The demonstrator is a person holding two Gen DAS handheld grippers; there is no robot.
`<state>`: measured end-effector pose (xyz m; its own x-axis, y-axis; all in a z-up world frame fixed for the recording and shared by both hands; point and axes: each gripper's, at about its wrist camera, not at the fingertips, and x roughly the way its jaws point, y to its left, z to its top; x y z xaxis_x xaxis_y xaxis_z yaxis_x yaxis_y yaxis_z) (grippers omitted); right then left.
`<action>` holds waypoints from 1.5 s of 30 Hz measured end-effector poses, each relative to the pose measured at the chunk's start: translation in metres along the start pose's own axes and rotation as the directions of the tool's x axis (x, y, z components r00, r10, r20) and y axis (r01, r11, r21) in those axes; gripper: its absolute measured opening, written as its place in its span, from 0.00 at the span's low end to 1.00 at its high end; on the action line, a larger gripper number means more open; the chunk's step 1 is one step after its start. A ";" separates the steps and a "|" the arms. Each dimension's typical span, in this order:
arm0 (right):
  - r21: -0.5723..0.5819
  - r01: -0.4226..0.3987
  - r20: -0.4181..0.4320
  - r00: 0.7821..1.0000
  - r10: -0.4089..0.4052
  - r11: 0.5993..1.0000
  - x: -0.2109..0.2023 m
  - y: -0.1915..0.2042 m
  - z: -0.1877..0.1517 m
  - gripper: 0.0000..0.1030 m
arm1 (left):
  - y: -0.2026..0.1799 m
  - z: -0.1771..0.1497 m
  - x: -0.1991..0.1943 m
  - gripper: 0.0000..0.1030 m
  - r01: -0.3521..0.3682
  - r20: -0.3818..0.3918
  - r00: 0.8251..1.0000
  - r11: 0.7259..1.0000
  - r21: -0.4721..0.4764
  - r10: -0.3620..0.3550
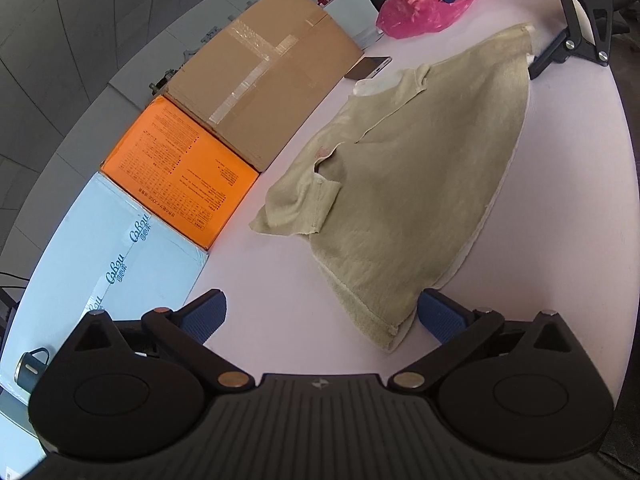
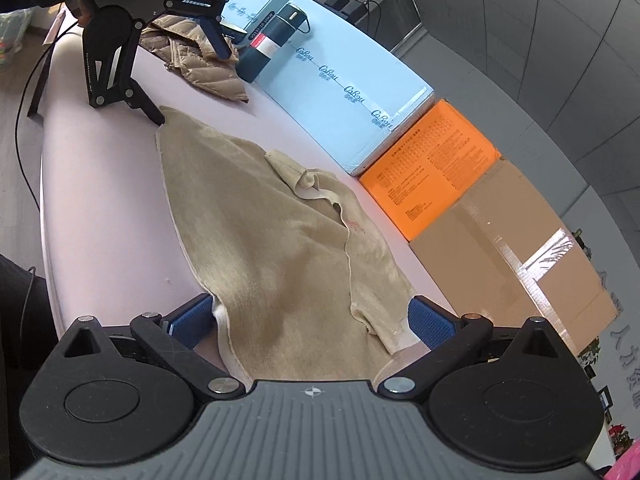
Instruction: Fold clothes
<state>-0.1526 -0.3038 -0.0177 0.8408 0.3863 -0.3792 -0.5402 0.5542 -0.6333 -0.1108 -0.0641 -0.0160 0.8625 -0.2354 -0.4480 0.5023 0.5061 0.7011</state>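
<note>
Beige knit sweater, half folded, lies between both wide-open, empty claws: left gripper, right gripper.

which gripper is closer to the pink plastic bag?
Right. The right gripper sits at the beige garment's far corner, just short of the pink plastic bag. The left gripper is at the opposite corner, the garment's whole length away.

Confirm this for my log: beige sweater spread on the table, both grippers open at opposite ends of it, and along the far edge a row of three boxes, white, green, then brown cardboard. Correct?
Nearly. The middle box is orange, not green; both wrist views show it between the white box and the brown cardboard box. The rest holds: the beige sweater lies spread on the table, with the left gripper and right gripper open at opposite ends.
</note>
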 end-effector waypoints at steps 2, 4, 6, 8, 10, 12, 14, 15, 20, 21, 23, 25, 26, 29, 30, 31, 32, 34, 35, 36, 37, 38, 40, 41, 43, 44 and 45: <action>-0.014 0.031 -0.002 1.000 -0.031 0.999 0.000 0.001 -0.001 1.00 | -0.005 0.001 -0.001 1.00 -0.019 0.010 1.000 0.999 0.031 0.019; -0.015 0.036 -0.007 0.999 -0.036 0.999 0.000 0.002 0.000 1.00 | -0.011 0.003 -0.006 1.00 -0.046 0.023 0.999 0.996 0.081 0.044; -0.032 0.037 -0.021 0.999 -0.038 0.999 -0.002 0.002 0.001 1.00 | -0.017 0.003 -0.013 1.00 -0.058 0.044 0.998 0.985 0.163 0.051; -0.060 0.013 -0.047 0.999 -0.016 0.998 -0.003 0.002 0.004 1.00 | -0.024 0.005 -0.019 1.00 -0.064 0.065 0.997 0.963 0.261 0.049; -0.118 -0.005 -0.055 0.998 -0.001 0.993 -0.003 0.005 0.008 1.00 | -0.033 0.011 -0.020 1.00 -0.062 0.081 0.996 0.927 0.369 0.034; -0.185 -0.007 -0.066 0.998 -0.005 0.983 0.000 0.012 0.014 1.00 | -0.040 0.016 -0.019 1.00 -0.056 0.087 0.996 0.889 0.454 0.018; -0.241 -0.004 -0.073 0.997 -0.014 0.970 0.002 0.018 0.020 1.00 | -0.046 0.022 -0.017 1.00 -0.048 0.087 0.996 0.848 0.527 0.002; -0.268 0.000 -0.067 0.998 -0.019 0.963 0.003 0.021 0.021 1.00 | -0.049 0.024 -0.016 1.00 -0.045 0.085 0.996 0.832 0.553 -0.003; -0.229 0.083 -0.015 0.996 -0.089 0.970 0.003 0.016 0.020 1.00 | -0.042 0.024 -0.017 1.00 -0.025 0.077 0.997 0.859 0.511 -0.016; -0.236 0.068 -0.032 0.996 -0.078 0.969 0.002 0.015 0.019 1.00 | -0.040 0.022 -0.018 1.00 -0.022 0.084 0.996 0.867 0.498 -0.024; -0.258 0.046 -0.067 0.996 -0.065 0.965 0.001 0.013 0.017 1.00 | -0.036 0.022 -0.020 1.00 0.002 0.083 0.995 0.876 0.481 -0.048; -0.302 0.080 -0.071 0.992 -0.106 0.950 0.000 0.013 0.015 1.00 | -0.032 0.023 -0.020 1.00 0.037 0.073 0.994 0.883 0.469 -0.081; -0.323 0.103 -0.067 0.989 -0.131 0.941 -0.001 0.013 0.015 1.00 | -0.031 0.025 -0.021 1.00 0.060 0.074 0.992 0.887 0.457 -0.105; -0.335 0.178 -0.041 0.978 -0.203 0.925 0.002 0.008 0.013 1.00 | -0.027 0.037 -0.019 1.00 0.128 0.095 0.980 0.919 0.373 -0.175; -0.322 0.192 -0.036 0.976 -0.214 0.927 0.003 0.005 0.013 1.00 | -0.026 0.042 -0.018 1.00 0.151 0.105 0.975 0.929 0.338 -0.196; -0.301 0.190 -0.039 0.977 -0.211 0.934 0.005 0.002 0.013 1.00 | -0.026 0.047 -0.015 1.00 0.171 0.113 0.971 0.938 0.300 -0.213; -0.282 0.182 -0.043 0.978 -0.202 0.942 0.006 0.000 0.013 1.00 | -0.026 0.052 -0.012 1.00 0.189 0.121 0.966 0.946 0.264 -0.227; -0.270 0.180 -0.047 0.979 -0.200 0.946 0.008 -0.002 0.012 1.00 | -0.031 0.063 -0.004 1.00 0.213 0.134 0.961 0.957 0.197 -0.241; -0.269 0.184 -0.046 0.978 -0.203 0.945 0.008 -0.003 0.011 1.00 | -0.034 0.068 0.000 1.00 0.224 0.141 0.958 0.961 0.164 -0.248; -0.263 0.189 -0.043 0.977 -0.207 0.946 0.009 -0.003 0.011 1.00 | -0.036 0.073 0.004 1.00 0.236 0.148 0.956 0.963 0.131 -0.254; -0.250 0.193 -0.040 0.977 -0.209 0.949 0.009 -0.005 0.011 1.00 | -0.039 0.078 0.008 1.00 0.248 0.155 0.953 0.964 0.097 -0.261; -0.234 0.196 -0.037 0.977 -0.210 0.952 0.008 -0.006 0.011 1.00 | -0.041 0.083 0.012 1.00 0.259 0.163 0.950 0.964 0.064 -0.267; -0.197 0.200 -0.031 0.977 -0.210 0.960 0.008 -0.010 0.010 1.00 | -0.043 0.093 0.023 1.00 0.303 0.159 0.942 0.953 -0.022 -0.296; -0.177 0.204 -0.028 0.977 -0.212 0.963 0.007 -0.011 0.010 1.00 | -0.043 0.097 0.030 1.00 0.328 0.144 0.938 0.942 -0.065 -0.316; -0.142 0.210 -0.020 0.976 -0.215 0.967 0.006 -0.014 0.010 1.00 | -0.041 0.104 0.043 1.00 0.363 0.115 0.930 0.920 -0.147 -0.348; -0.126 0.213 -0.016 0.976 -0.217 0.969 0.006 -0.015 0.009 1.00 | -0.041 0.106 0.049 1.00 0.370 0.101 0.929 0.910 -0.185 -0.357; -0.114 0.212 -0.015 0.976 -0.215 0.971 0.006 -0.015 0.009 1.00 | -0.039 0.106 0.053 1.00 0.357 0.081 0.934 0.910 -0.213 -0.347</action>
<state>-0.1394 -0.3034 -0.0043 0.9379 0.2465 -0.2443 -0.3419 0.5360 -0.7719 -0.0781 -0.1847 -0.0080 0.6362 -0.4630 -0.6171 0.7515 0.5528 0.3601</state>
